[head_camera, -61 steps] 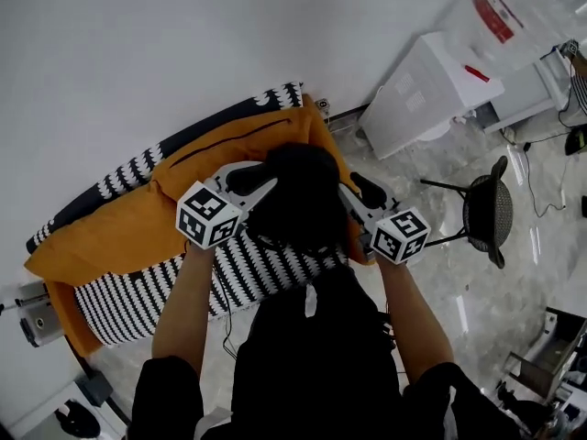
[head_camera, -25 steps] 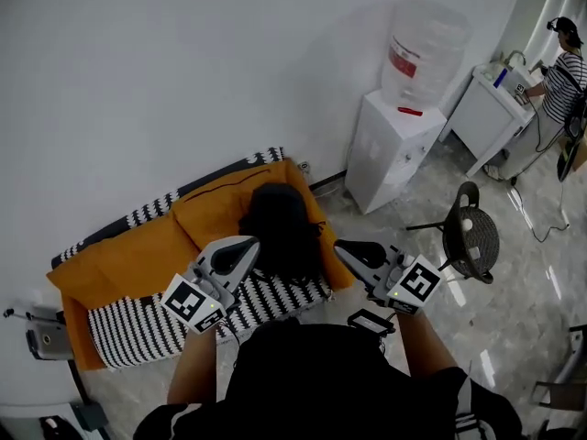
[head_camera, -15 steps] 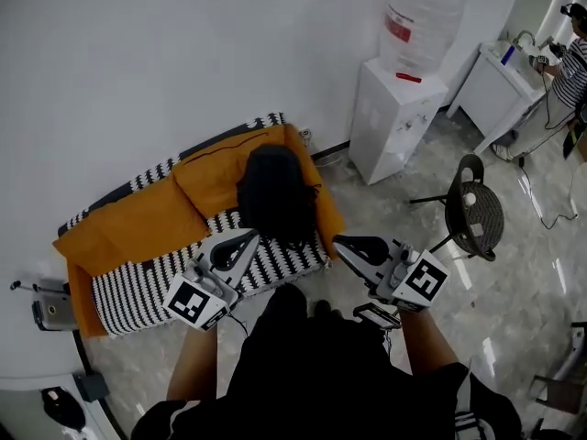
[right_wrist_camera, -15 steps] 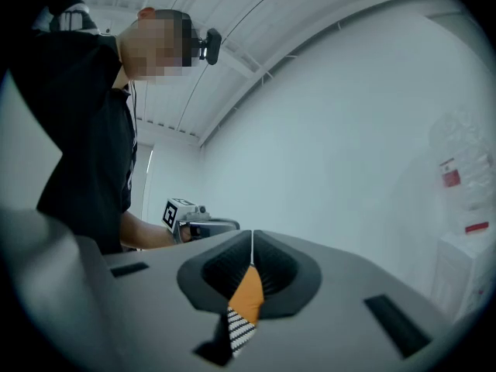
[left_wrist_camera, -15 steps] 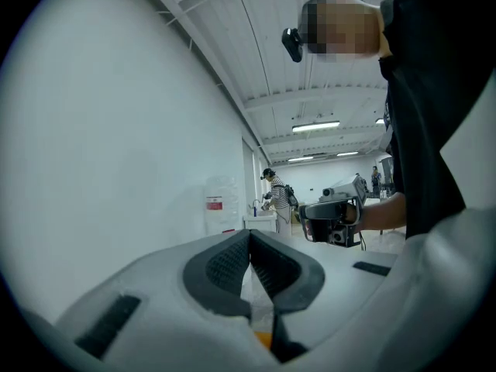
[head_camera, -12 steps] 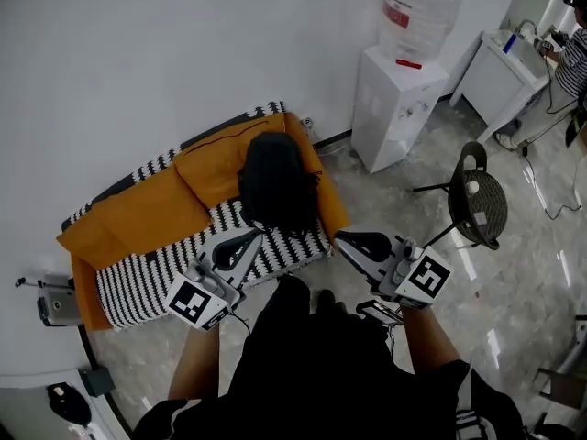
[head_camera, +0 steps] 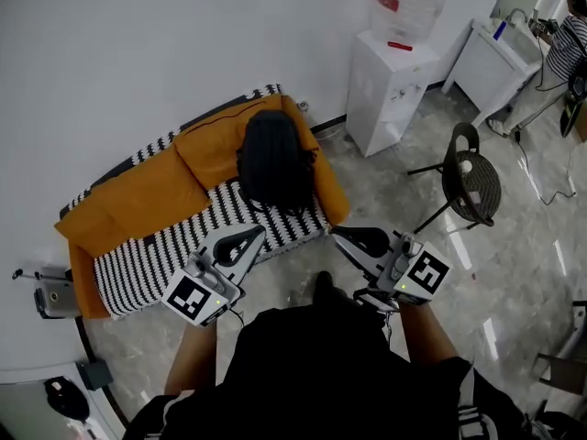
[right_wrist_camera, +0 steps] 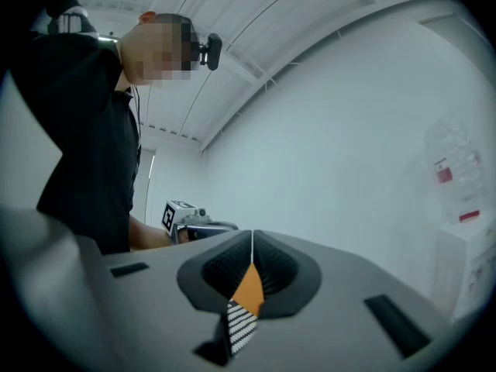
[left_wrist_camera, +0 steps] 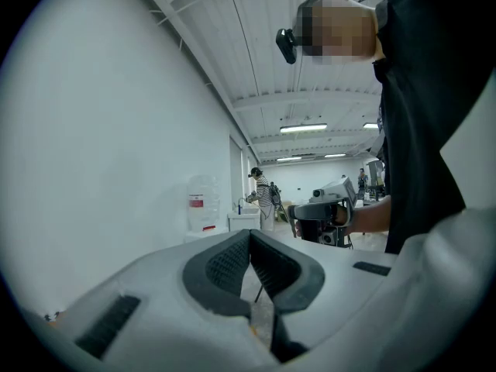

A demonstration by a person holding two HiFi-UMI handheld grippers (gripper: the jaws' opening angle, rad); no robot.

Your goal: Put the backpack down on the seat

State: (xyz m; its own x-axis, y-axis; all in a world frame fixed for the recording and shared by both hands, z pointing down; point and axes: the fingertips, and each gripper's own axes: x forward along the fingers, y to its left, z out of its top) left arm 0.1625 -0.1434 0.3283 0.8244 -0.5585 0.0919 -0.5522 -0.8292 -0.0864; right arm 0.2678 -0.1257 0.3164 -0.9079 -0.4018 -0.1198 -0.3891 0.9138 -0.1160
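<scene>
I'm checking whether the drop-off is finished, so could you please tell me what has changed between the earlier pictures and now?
The left gripper and right gripper, earlier at the sides of the backpack, have let go and drawn back from the sofa toward the person. Both are now shut and empty. The backpack stays on the seat, against the orange cushion.

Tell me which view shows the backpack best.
The head view: the black backpack lies whole on the striped seat, against the orange cushion. The left gripper view shows none of it; the right gripper view shows only a sliver of orange and stripes between its jaws, no backpack.
</scene>
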